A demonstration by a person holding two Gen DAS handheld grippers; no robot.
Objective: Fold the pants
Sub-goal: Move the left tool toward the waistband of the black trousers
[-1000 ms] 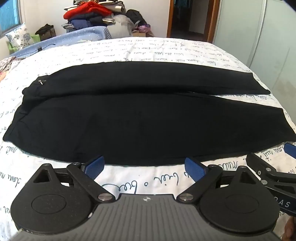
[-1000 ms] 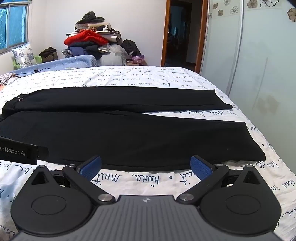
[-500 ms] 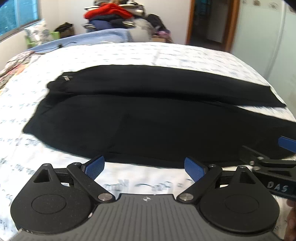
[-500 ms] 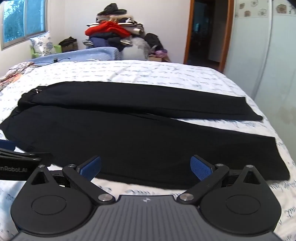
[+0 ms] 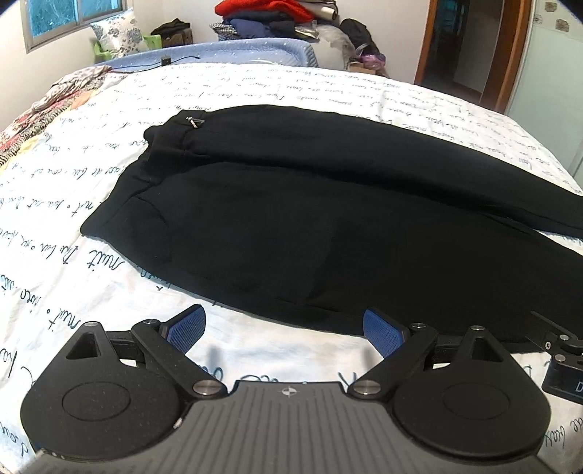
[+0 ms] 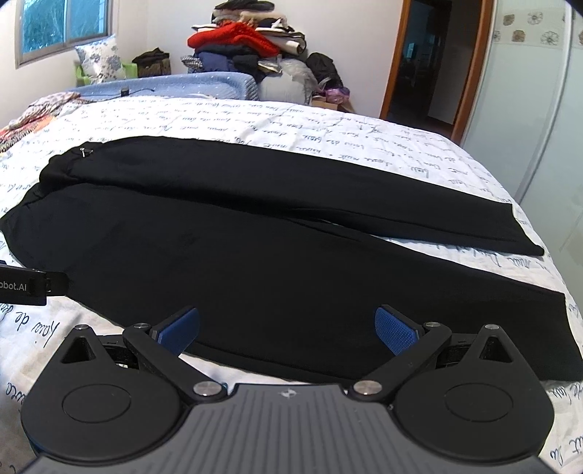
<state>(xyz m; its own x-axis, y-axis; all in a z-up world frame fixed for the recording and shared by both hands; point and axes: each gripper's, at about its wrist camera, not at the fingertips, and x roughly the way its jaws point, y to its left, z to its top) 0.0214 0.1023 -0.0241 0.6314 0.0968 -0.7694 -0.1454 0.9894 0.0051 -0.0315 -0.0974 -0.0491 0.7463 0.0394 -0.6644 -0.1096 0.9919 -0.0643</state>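
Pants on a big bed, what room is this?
Most likely a bedroom: black pants spread on a bed with script-printed sheets, a flowered pillow by the window, and piled clothes behind.

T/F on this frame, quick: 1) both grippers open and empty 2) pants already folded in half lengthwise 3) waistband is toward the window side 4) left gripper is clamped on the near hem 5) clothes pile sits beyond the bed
1) True. The left gripper and right gripper both show blue pads spread wide with nothing between them.
2) False. The black pants lie flat with the two legs side by side, splitting apart near the cuffs.
3) True. The waistband is at the left end, the side where the window is.
4) False. The left gripper is open, short of the pants' near edge, touching no fabric.
5) True. The clothes pile is stacked behind the bed, by the wall.
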